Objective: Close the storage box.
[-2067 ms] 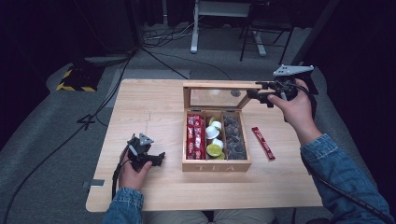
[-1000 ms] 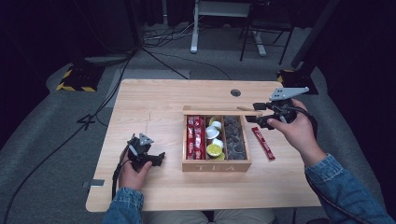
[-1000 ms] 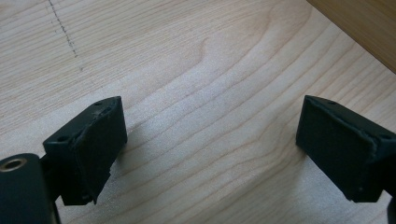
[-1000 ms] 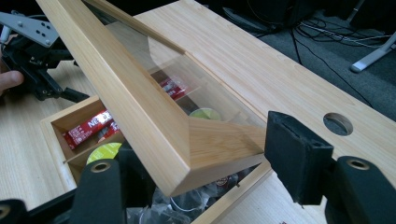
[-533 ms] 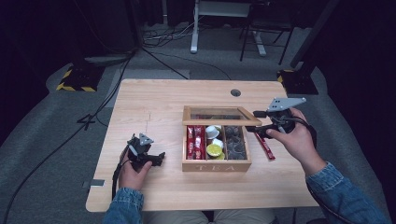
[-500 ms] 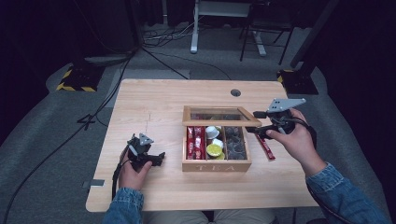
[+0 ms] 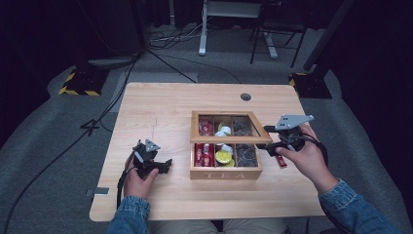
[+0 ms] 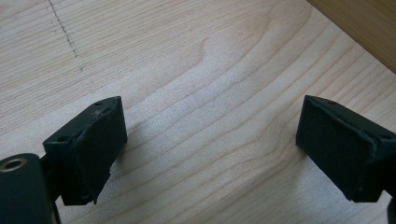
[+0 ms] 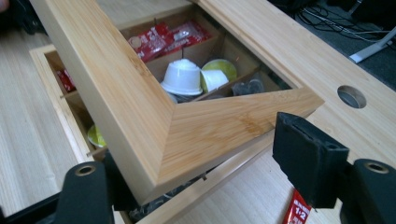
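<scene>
A wooden tea box [image 7: 226, 173] marked TEA stands right of the table's middle. Its glass-paned lid [image 7: 229, 140] hangs tilted low over the box, hinged at the far side. My right gripper [image 7: 271, 145] is at the lid's front right corner. In the right gripper view the lid corner [image 9: 196, 126] lies between the jaws of my right gripper [image 9: 212, 172], over the left jaw, with a gap to the right jaw. Inside are red sachets [image 9: 168, 37], a white capsule [image 9: 184, 77] and a green one [image 7: 224, 156]. My left gripper [image 7: 164, 166] rests open on bare wood [image 8: 210, 149], left of the box.
A red sachet [image 7: 281, 161] lies on the table just right of the box, under my right gripper [image 9: 296, 212]. A cable hole [image 7: 246, 96] sits near the far edge. Bare tabletop [image 7: 156, 112] spreads to the left and behind the box.
The lid has swung down from upright to a low tilt over the box, with my right gripper following it down and toward me. My left gripper has stayed put.
</scene>
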{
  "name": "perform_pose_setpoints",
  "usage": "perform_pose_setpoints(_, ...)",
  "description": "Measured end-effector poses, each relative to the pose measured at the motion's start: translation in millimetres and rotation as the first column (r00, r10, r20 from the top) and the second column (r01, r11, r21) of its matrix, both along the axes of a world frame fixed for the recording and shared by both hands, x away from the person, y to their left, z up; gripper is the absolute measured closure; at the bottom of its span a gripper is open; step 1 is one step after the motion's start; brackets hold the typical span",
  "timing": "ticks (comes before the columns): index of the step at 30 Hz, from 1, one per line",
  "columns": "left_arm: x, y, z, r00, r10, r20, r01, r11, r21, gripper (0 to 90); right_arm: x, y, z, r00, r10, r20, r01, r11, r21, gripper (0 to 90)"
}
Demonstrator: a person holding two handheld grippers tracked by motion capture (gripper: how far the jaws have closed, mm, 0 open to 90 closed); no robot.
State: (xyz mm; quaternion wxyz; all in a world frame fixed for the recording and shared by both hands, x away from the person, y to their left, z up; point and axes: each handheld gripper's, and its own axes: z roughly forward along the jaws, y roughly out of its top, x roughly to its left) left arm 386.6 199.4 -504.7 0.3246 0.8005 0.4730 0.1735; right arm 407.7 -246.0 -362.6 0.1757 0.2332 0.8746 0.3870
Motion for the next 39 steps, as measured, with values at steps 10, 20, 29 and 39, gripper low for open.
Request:
perform_pose_setpoints(10, 0.0, 0.0, 0.0, 1.0000, 0.000, 0.000, 0.000, 1.0000, -0.001, 9.0, -9.4, -0.1, -19.8, 0.9999, -0.002, 0.010, 0.002, 0.999, -0.054, 29.3)
perform_pose_setpoints(20, 0.0, 0.0, 0.0, 1.0000, -0.001, 0.000, 0.001, 1.0000, 0.000, 9.0, -13.4, -0.3, -41.7, 0.9980, 0.012, -0.062, -0.015, 0.998, -0.055, 32.8)
perform_pose_setpoints(29, 0.0, 0.0, 0.0, 1.0000, 0.000, 0.000, 0.000, 1.0000, 0.000, 9.0, -16.4, 1.2, -51.3, 0.9953, 0.014, -0.095, -0.022, 0.996, -0.081, 34.8)
perform_pose_setpoints(39, 0.0, 0.0, 0.0, 1.0000, -0.001, 0.000, 0.001, 1.0000, 0.000, 9.0, -19.3, 2.2, -52.4, 0.9935, -0.002, -0.114, -0.012, 0.992, -0.123, 35.5)
